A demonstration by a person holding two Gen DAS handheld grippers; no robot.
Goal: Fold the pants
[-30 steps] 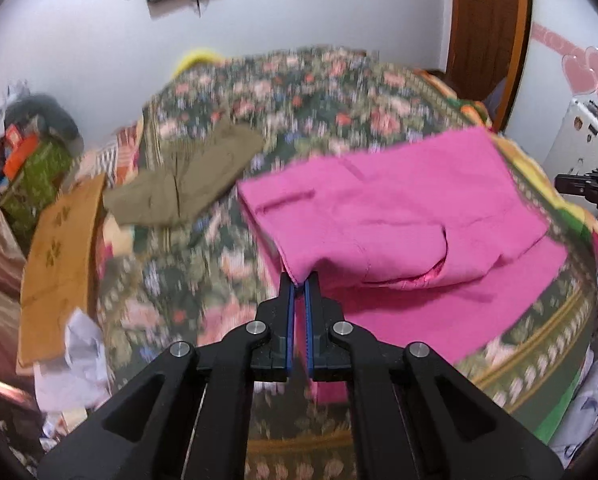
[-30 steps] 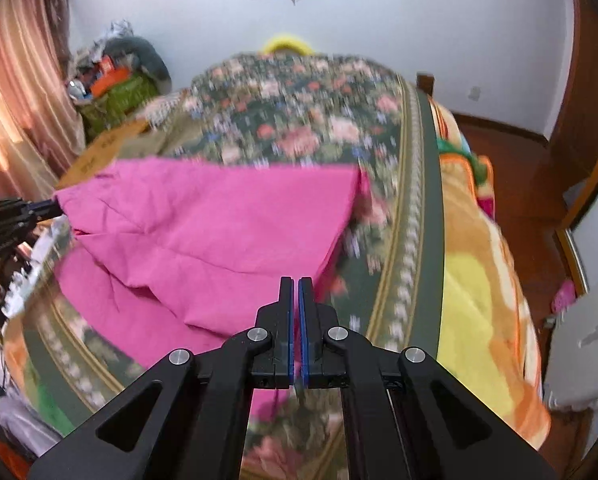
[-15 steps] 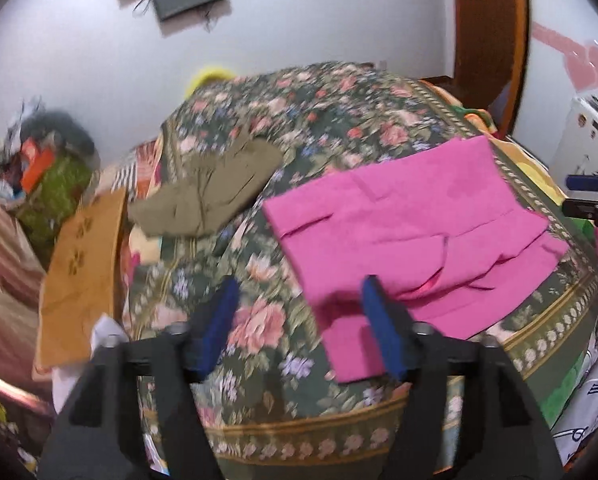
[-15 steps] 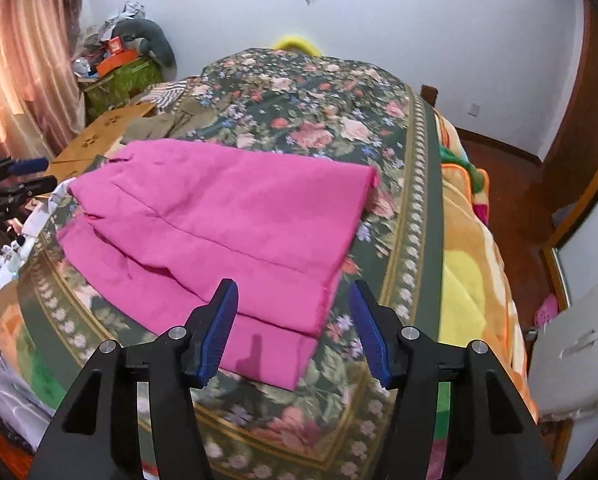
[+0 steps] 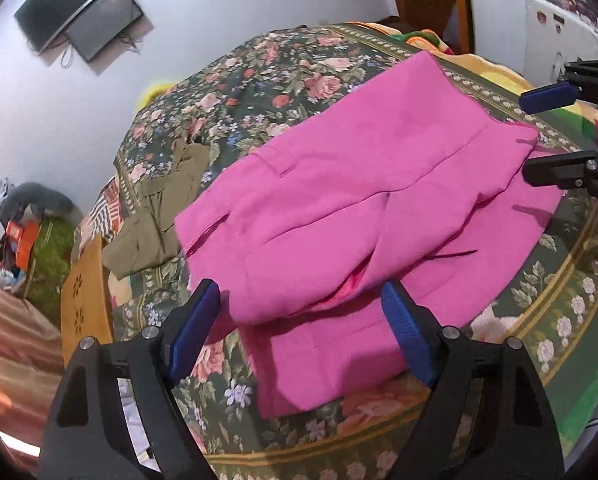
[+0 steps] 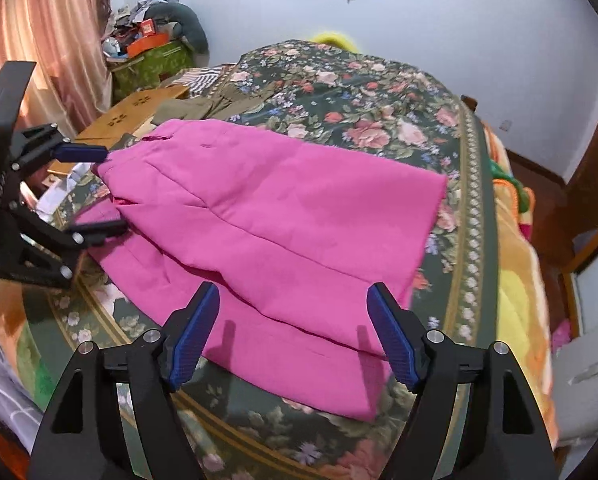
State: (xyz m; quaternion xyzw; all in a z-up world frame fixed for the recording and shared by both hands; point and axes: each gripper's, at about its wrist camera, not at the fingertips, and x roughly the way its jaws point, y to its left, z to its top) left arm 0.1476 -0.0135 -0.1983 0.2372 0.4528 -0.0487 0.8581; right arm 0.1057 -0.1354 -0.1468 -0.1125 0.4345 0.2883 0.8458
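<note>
Two tools: left tool (image 5: 299, 334) and right tool (image 6: 295, 334) spread wide, holding nothing.
Pants (image 6: 279, 216): one fold laid on bed (image 6: 379, 92).
Next: regrip an end, fold across.

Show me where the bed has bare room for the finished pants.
Free: the floral bedspread beyond the pink pants, up to the far wall. Also a strip between the pants' right edge and the orange blanket. Crowded: the left side, with olive-green pants and a wooden tray.
</note>
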